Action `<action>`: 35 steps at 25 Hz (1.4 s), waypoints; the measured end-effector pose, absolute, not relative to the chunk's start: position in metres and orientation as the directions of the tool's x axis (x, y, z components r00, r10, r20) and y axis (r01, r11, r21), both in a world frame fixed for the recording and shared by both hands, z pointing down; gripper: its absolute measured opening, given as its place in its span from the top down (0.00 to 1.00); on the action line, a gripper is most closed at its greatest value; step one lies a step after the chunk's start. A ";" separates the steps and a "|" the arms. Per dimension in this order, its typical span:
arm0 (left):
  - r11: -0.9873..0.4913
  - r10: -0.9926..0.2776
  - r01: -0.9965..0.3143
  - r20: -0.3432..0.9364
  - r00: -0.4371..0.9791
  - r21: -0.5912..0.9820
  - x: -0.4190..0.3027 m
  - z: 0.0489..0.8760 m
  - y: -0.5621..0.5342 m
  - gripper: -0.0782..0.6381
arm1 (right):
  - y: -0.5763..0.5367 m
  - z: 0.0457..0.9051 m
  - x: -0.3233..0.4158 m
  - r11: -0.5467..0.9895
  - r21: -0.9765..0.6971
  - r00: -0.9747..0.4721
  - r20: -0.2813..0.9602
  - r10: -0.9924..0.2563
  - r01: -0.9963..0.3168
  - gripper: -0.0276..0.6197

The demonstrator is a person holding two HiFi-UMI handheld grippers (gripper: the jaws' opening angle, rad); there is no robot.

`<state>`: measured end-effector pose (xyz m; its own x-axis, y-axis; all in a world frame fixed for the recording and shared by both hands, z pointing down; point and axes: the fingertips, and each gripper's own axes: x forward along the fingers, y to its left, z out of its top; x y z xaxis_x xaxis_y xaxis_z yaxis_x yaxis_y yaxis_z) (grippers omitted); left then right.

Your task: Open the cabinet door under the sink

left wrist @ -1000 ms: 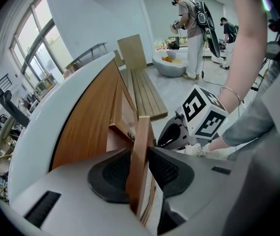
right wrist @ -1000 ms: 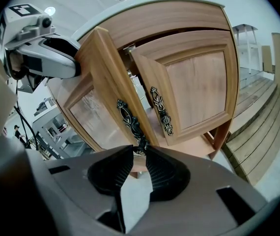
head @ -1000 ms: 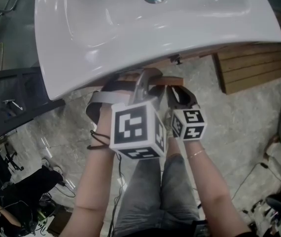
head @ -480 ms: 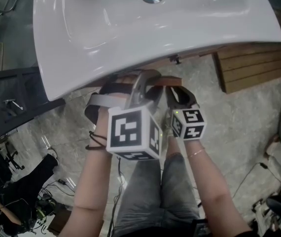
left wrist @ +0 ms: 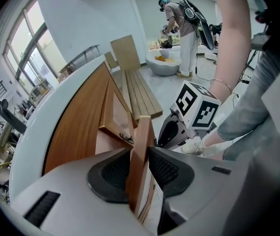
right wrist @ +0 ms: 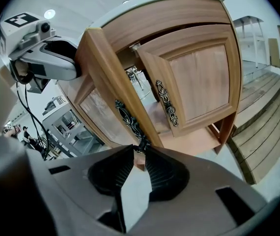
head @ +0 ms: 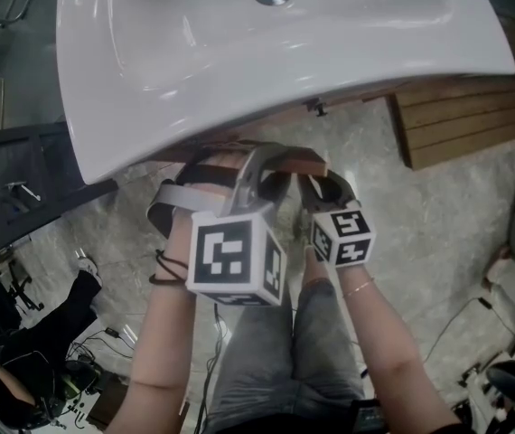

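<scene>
Wooden cabinet door (left wrist: 143,131) pinched by left gripper (left wrist: 140,157), white sink (head: 239,52) above

Glossy white sink (head: 194,61), matt wood-grain cabinet door (right wrist: 111,85), dark metal handle (right wrist: 128,120).

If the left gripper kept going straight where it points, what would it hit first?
The wooden cabinet door: the left gripper is clamped on its edge, so going on would just push that door deeper in. Behind it is probably the cabinet, but depth is unclear.

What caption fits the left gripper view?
Left tool clamps the open cabinet door by its edge, beneath the sink.
</scene>
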<state>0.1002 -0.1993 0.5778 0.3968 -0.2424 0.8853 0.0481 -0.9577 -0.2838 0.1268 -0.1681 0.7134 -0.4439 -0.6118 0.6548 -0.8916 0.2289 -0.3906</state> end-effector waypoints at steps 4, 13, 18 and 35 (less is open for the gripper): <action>-0.960 -0.223 0.070 0.894 0.390 -0.270 0.098 0.579 -0.188 0.72 | -0.156 0.715 0.123 0.226 -0.399 -0.451 0.665 -0.595 -0.889 0.83; -0.957 -0.225 0.085 0.893 0.390 -0.279 0.093 0.577 -0.169 0.72 | -0.132 0.712 0.115 0.241 -0.401 -0.464 0.690 -0.555 -0.884 0.83; -0.954 -0.225 0.090 0.886 0.406 -0.284 0.091 0.576 -0.159 0.71 | -0.121 0.714 0.111 0.245 -0.400 -0.467 0.695 -0.547 -0.883 0.84; -0.927 -0.163 0.236 0.881 0.444 -0.290 0.050 0.577 -0.100 0.68 | -0.058 0.716 0.052 0.104 -0.409 -0.383 0.694 -0.610 -0.907 0.85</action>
<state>0.0501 -0.0998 0.5768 0.4438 -0.1627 0.8812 0.2359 -0.9275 -0.2900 0.0516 -0.0583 0.7161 -0.3826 -0.6099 0.6940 -0.9068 0.1037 -0.4087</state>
